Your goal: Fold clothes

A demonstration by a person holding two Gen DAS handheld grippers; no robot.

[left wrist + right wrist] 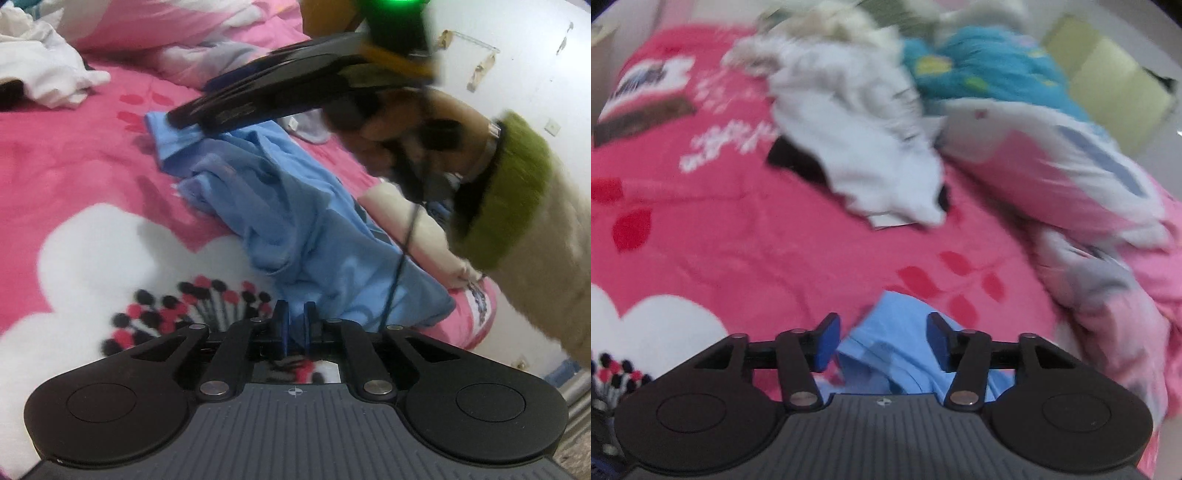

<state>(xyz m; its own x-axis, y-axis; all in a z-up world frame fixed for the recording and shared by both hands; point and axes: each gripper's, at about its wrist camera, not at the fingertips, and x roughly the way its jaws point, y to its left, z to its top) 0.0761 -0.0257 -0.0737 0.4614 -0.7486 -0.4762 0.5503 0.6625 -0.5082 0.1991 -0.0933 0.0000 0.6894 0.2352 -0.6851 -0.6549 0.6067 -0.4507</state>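
A: What is the biggest thing here?
B: The bed point(738, 240), with a pink flowered cover. A heap of white clothes point(857, 140) lies at its far part.
A: And the blue garment point(295, 206)?
B: It lies crumpled on the bed, near the edge.
A: The left gripper point(294, 325)?
B: Its fingers are pressed nearly together on a fold of the blue garment.
A: The right gripper point(882, 341)?
B: Spread wide, above the garment's corner.
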